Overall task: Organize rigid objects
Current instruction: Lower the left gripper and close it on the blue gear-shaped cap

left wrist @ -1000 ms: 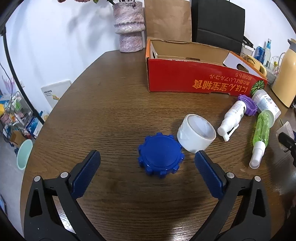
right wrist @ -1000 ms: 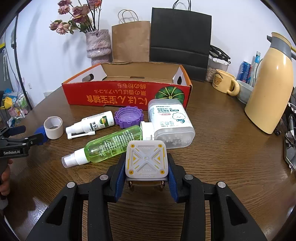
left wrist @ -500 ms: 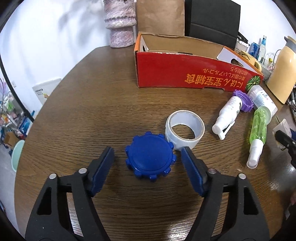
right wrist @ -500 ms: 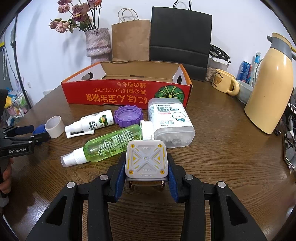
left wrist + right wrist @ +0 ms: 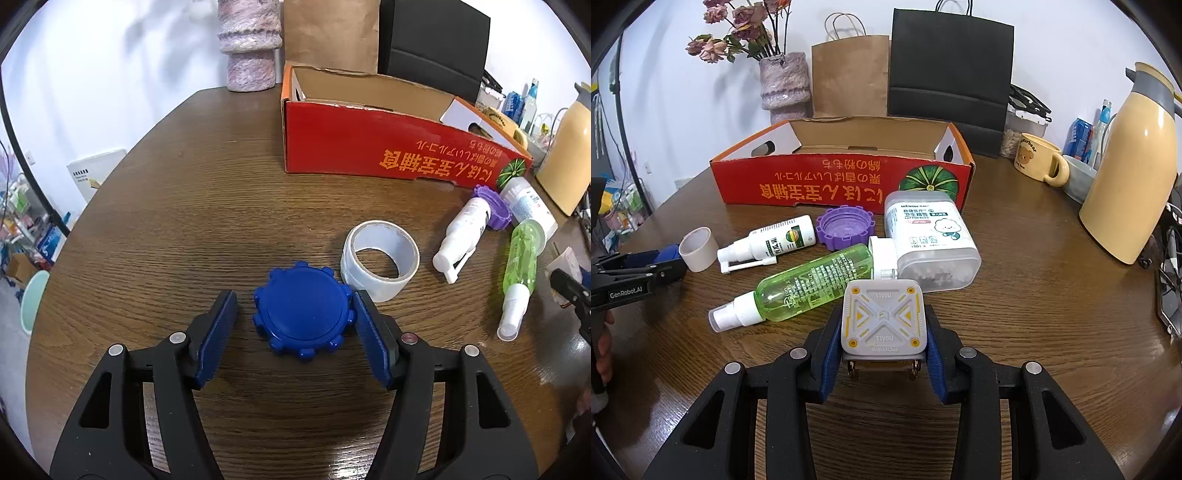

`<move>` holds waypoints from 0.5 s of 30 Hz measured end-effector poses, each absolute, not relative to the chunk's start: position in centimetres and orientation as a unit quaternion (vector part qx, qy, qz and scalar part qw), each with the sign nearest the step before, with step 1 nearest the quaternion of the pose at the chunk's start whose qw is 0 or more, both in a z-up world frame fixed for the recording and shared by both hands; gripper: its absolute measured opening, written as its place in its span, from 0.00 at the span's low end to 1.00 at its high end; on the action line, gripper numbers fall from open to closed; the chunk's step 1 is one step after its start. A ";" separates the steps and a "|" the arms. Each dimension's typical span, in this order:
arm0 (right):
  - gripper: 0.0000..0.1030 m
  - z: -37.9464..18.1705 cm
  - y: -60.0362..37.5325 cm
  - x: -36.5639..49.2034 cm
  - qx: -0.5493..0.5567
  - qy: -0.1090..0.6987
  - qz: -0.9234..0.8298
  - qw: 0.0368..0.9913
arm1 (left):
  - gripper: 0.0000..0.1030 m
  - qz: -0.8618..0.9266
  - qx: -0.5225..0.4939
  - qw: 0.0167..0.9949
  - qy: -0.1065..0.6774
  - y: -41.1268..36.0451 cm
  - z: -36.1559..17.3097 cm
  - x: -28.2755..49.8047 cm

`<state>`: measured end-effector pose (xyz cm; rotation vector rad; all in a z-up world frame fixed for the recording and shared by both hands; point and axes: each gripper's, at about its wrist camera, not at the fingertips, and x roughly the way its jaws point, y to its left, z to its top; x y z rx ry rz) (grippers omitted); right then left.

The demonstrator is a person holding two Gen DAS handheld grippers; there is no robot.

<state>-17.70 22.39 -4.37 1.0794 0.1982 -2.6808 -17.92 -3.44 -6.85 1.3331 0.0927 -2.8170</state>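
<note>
From the right wrist the blue lid (image 5: 668,254) is nearly all hidden behind the left gripper (image 5: 646,266) and the tape roll (image 5: 698,249), and the far floor of the red box (image 5: 842,181) lies behind its front wall. The left gripper (image 5: 295,325), which a second ago stood spread wide, is closing round the blue lid (image 5: 303,312) on the table (image 5: 166,221): the right pad looks to touch its rim, the left is just clear (the tape roll (image 5: 380,266), then tipped, now lies flatter). The right gripper (image 5: 882,345) pinches the grey power adapter (image 5: 884,319) as before, beside the green spray bottle (image 5: 812,286)

The left gripper (image 5: 295,325) tilts down at the table, jaws closing around a blue, toothed plastic lid (image 5: 303,319). The right gripper (image 5: 882,350) clamps a grey, square plug adapter (image 5: 882,319).
</note>
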 end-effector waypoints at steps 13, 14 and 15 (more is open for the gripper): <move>0.42 -4.4 22.4 -17.7 0.368 0.068 -0.919 0.123 | 0.48 -0.903 0.427 0.038 0.021 -3.1 -6.8 -18.2; 0.42 -4.4 22.4 -17.7 0.368 0.068 -0.919 0.122 | 0.48 -0.903 0.428 0.038 0.020 -3.1 -6.8 -18.2; 0.42 -4.3 22.4 -17.7 0.368 0.068 -0.919 0.123 | 0.48 -0.902 0.430 0.037 0.022 -3.1 -6.8 -18.2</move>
